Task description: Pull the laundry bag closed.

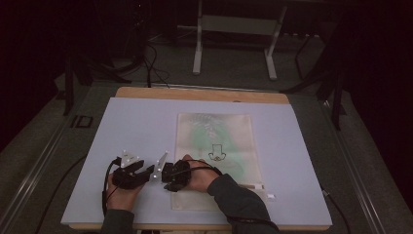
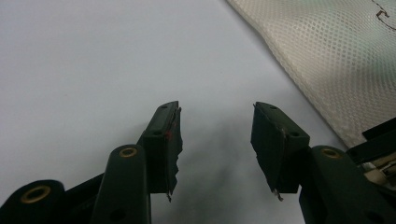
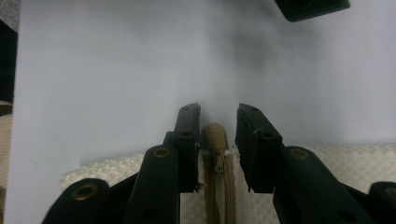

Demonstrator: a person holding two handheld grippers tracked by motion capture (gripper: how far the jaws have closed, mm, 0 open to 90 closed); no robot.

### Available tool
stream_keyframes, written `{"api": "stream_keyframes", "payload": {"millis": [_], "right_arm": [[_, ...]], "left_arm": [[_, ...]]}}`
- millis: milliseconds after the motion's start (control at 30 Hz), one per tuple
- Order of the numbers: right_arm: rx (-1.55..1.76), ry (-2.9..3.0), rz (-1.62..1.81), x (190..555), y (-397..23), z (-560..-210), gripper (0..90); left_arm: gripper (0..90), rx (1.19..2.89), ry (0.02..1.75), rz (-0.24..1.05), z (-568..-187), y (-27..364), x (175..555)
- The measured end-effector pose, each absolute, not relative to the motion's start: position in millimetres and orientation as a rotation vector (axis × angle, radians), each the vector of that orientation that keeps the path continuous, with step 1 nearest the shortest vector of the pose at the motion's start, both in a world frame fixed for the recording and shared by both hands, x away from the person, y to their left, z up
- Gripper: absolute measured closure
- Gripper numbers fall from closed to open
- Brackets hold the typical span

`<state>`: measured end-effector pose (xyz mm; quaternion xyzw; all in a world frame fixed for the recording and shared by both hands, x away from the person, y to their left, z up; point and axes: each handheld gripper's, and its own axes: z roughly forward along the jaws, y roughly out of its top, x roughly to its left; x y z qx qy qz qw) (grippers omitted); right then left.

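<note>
Lining up on the zipper pull (image 3: 215,135) at the mesh bag's (image 1: 214,161) near-left edge, by the board's (image 1: 122,126) front. Right gripper (image 3: 217,122) straddling it, not pinching yet; left gripper (image 2: 215,122) released, empty. Next: clamp, then drag along the zipper.

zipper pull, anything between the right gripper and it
Nothing visible. The zipper pull lies in the gap of the right gripper, at the edge of the mesh bag; the pads stand apart from it.
</note>
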<state>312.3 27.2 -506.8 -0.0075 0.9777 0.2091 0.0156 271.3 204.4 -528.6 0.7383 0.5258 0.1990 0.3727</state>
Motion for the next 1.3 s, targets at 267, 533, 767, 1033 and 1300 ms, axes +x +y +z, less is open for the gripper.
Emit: {"api": "stream_keyframes", "payload": {"millis": [267,533,767,1033,1300], "right_arm": [[-0.015,3.050,0.643,312.7,30.5,-508.3,80.5],[-0.006,3.047,0.680,313.5,29.0,-505.1,80.5],[0.008,3.024,0.745,311.9,18.0,-494.2,80.5],[0.021,3.028,0.739,311.3,-1.2,-491.6,80.3],[0.019,3.058,0.692,313.4,-12.3,-494.2,76.8]], "left_arm": [[51.5,1.888,1.349,0.510,-528.9,204.3,271.3],[51.5,1.890,1.348,0.510,-528.6,204.9,271.5],[51.5,1.896,1.348,0.510,-528.8,204.7,271.4],[51.5,1.905,1.349,0.505,-529.4,203.2,271.5],[52.3,1.908,1.335,0.495,-529.1,202.5,270.0]]}}
